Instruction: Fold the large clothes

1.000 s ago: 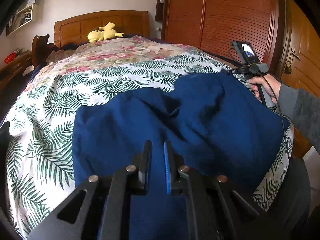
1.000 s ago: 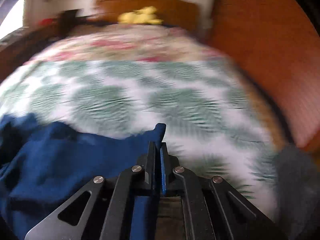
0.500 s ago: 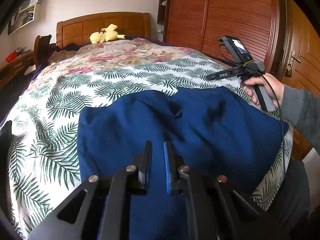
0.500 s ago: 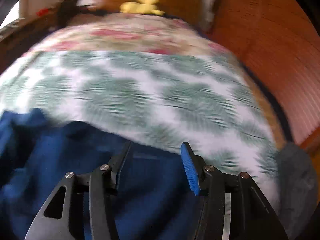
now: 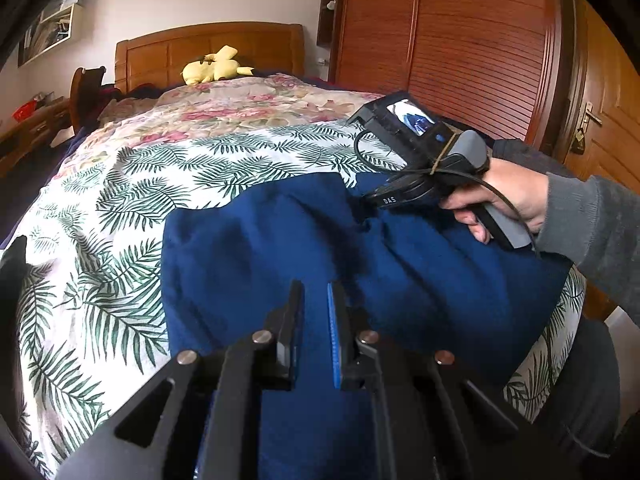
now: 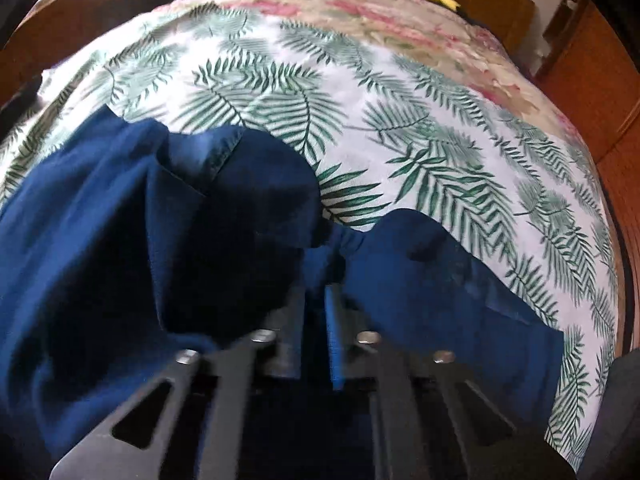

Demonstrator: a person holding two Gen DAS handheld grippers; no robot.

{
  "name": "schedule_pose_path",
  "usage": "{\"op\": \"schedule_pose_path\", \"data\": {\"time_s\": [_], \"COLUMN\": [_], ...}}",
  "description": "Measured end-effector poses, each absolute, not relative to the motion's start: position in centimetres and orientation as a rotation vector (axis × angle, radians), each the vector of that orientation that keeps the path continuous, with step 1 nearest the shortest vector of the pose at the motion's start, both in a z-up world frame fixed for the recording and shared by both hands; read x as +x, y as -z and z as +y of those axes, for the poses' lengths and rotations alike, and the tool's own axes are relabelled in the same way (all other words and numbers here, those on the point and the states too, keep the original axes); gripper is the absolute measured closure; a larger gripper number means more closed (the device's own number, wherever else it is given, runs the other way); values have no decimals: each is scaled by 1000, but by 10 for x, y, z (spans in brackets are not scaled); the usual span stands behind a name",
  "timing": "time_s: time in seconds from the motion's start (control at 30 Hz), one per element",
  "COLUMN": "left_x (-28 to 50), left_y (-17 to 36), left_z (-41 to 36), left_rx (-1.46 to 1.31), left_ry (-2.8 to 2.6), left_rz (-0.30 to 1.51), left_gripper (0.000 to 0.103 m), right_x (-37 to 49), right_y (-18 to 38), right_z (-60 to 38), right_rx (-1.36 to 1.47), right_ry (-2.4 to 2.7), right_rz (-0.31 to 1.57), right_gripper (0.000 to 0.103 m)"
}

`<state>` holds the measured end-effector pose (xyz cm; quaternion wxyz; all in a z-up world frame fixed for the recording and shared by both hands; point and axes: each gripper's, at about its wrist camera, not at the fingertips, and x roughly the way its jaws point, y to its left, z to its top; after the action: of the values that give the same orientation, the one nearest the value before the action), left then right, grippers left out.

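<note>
The left wrist view shows the whole blue garment (image 5: 360, 248) spread across the leaf-print bedspread (image 5: 120, 208), the left gripper (image 5: 314, 300) pinched on its near edge. Only there is the person's hand (image 5: 504, 196) visible at right, holding the right gripper (image 6: 316, 296). The right wrist view gets the close-up instead: fingers clamped together on a bunched fold of blue cloth mid-frame.

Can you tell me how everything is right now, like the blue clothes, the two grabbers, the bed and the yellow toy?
blue garment: rumpled, bunched on the bed, not neatly folded.
left gripper: shut on the blue garment.
right gripper: shut on a pinch of the blue garment.
bed cover: spread out, leaf print.
yellow plush toy: lying by the headboard.
wardrobe doors: closed.
</note>
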<state>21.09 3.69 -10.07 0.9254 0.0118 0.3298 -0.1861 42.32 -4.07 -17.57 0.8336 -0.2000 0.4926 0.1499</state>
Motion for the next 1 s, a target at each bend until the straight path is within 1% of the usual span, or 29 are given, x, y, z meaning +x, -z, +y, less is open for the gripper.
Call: {"op": "schedule_pose_path", "data": {"time_s": [0.1,0.2,0.33,0.4,0.47,0.5,0.77,1.0], "left_x": [211,211,209,207,206,205,195,166], "left_y": [101,101,101,101,100,100,100,98], "left_z": [39,38,36,35,35,34,31,30], "left_rx": [21,21,27,30,33,35,34,23], "left_ry": [379,378,376,375,372,371,346,288], "left_rz": [676,678,675,674,672,671,671,681], "left_gripper": [95,95,95,95,95,95,95,95], "right_x": [426,433,443,440,435,430,351,268], "right_y": [176,164,158,152,144,141,122,137], "right_z": [-38,-37,-41,-45,-50,-53,-100,-128], "right_rx": [-423,-396,-332,-312,-322,-315,-260,-254], "right_ry": [-319,-296,-272,-272,-256,-264,-299,-345], "right_rz": [1022,950,940,927,915,910,875,868], "right_gripper": [103,103,102,91,54,51,49,49]}}
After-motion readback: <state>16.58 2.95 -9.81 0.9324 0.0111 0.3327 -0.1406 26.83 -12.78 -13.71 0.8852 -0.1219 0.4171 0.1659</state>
